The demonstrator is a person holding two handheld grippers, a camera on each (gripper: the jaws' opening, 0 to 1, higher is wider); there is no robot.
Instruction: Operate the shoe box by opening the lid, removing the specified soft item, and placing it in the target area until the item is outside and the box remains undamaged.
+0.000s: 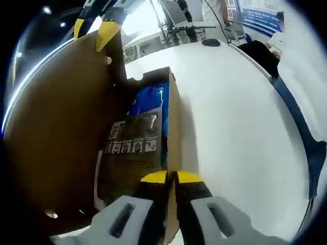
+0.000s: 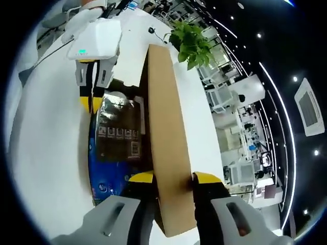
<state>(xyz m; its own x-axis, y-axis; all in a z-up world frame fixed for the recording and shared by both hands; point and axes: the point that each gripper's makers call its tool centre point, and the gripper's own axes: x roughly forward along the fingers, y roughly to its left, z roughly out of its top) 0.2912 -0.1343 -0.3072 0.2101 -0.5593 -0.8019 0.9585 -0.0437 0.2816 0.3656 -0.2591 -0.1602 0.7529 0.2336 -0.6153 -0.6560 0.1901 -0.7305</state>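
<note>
The brown shoe box (image 1: 173,117) lies open on the white table. Its lid (image 1: 56,127) stands raised at the left. Inside lies a dark plastic-wrapped soft item (image 1: 134,148) with a row of white label icons, over something blue (image 1: 151,99). My left gripper (image 1: 171,177) is shut on the box's near side wall. My right gripper (image 1: 93,31) pinches the lid's top edge. In the right gripper view, the right gripper (image 2: 173,177) clamps the lid (image 2: 168,127), and the left gripper (image 2: 91,103) holds the box wall beside the dark item (image 2: 120,127).
The white table (image 1: 235,117) stretches to the right of the box up to a dark blue edge (image 1: 302,135). A small black object (image 1: 210,43) lies at its far end. A green plant (image 2: 191,41) stands beyond the lid. Chairs and desks fill the room behind.
</note>
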